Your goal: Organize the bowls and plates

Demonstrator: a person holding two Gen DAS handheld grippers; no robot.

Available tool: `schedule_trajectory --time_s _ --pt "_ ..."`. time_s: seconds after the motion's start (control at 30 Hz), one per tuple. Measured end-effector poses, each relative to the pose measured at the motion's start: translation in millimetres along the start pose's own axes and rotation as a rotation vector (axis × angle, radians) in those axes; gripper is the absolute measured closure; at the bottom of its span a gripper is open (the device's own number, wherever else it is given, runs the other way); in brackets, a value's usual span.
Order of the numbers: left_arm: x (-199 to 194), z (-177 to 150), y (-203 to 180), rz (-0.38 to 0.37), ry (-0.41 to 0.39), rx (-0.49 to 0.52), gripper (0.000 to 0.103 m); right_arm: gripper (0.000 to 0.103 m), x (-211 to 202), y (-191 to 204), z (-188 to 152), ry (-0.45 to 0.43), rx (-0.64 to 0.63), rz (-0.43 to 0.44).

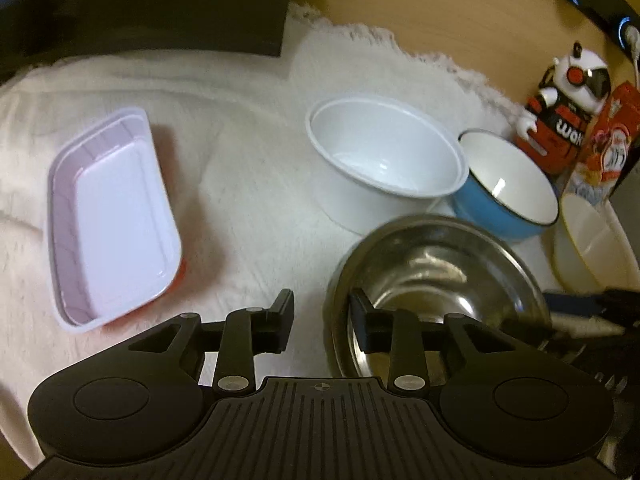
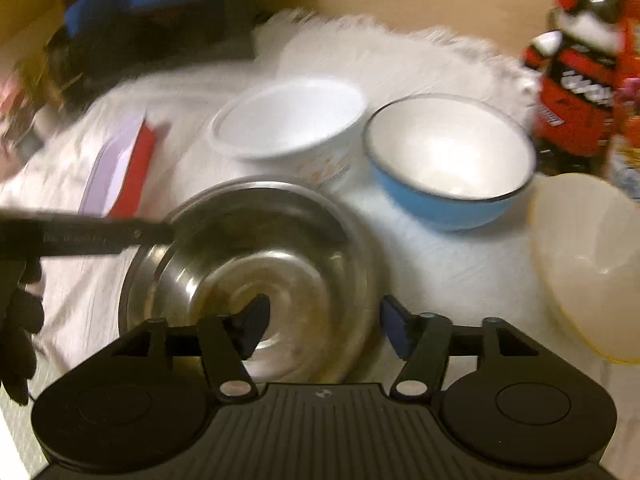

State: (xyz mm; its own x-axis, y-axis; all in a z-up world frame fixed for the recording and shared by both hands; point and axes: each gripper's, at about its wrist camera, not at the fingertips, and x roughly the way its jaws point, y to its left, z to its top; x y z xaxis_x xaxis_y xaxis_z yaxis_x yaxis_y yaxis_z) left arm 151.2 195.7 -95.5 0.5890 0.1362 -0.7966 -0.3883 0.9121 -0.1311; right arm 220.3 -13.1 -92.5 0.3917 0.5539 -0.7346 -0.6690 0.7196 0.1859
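A steel bowl (image 1: 436, 280) (image 2: 256, 272) sits on a white cloth (image 1: 248, 184). My left gripper (image 1: 320, 316) is open, its jaws straddling the bowl's left rim. My right gripper (image 2: 324, 320) is open, its jaws astride the bowl's right rim. Behind stand a white bowl (image 1: 384, 160) (image 2: 288, 120) and a blue bowl with a white inside (image 1: 508, 184) (image 2: 448, 160). A cream bowl (image 1: 592, 240) (image 2: 592, 264) lies at the right. A white rectangular tray stacked on a red one (image 1: 108, 216) (image 2: 120, 168) lies at the left.
A red, white and black toy figure (image 1: 560, 112) (image 2: 576, 64) and a printed carton (image 1: 608, 140) stand at the back right. A dark box (image 1: 160, 4) sits at the back left. The wooden tabletop (image 1: 440, 12) shows beyond the cloth.
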Motion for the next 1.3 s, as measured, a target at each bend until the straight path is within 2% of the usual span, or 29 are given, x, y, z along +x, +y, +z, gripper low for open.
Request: schedule_trajectory --time_s 0.1,0.3,0.33,0.37,0.47,0.57,0.7,0.87,1.0,1.23,1.3 --pt "10.5 -0.7 2.1 -0.023 0.039 0.045 0.062 0.039 8.8 -11.6 -2.6 0.026 0.069 -0.028" --pt "39.3 10.2 21.6 -0.143 0.139 -0.028 0.07 0.04 42.7 -29.7 -5.3 0.121 0.264 0.114" --pt "43.8 11.1 22.8 -0.169 0.154 -0.037 0.074 0.04 45.1 -30.2 -5.2 0.124 0.287 0.117" --pt "46.5 11.2 22.8 -0.189 0.169 -0.041 0.073 0.04 45.6 -28.1 -4.8 0.122 0.292 0.108" --pt "44.2 10.2 22.4 -0.189 0.18 -0.03 0.073 0.04 41.7 -27.9 -5.9 0.127 0.309 0.115" --pt "38.7 3.0 16.0 -0.202 0.218 -0.021 0.068 0.04 31.2 -31.3 -13.0 0.134 0.338 0.131" --pt "33.7 -12.6 -1.8 -0.219 0.221 0.037 0.067 0.04 18.2 -36.2 -32.4 0.132 0.357 0.111" --pt "32.7 -16.7 -17.6 -0.213 0.213 0.08 0.067 0.04 6.9 -42.0 -47.3 0.111 0.387 0.072" --pt "35.4 -14.4 -19.2 -0.213 0.195 0.073 0.064 0.039 6.6 -40.9 -49.2 0.108 0.372 0.06" --pt "39.4 -10.7 -26.5 -0.192 0.193 0.073 0.065 0.037 6.3 -37.3 -51.0 0.104 0.326 0.047" --pt "34.2 -11.2 -23.7 -0.193 0.169 0.062 0.065 0.037 4.9 -37.0 -50.8 0.098 0.314 0.038"
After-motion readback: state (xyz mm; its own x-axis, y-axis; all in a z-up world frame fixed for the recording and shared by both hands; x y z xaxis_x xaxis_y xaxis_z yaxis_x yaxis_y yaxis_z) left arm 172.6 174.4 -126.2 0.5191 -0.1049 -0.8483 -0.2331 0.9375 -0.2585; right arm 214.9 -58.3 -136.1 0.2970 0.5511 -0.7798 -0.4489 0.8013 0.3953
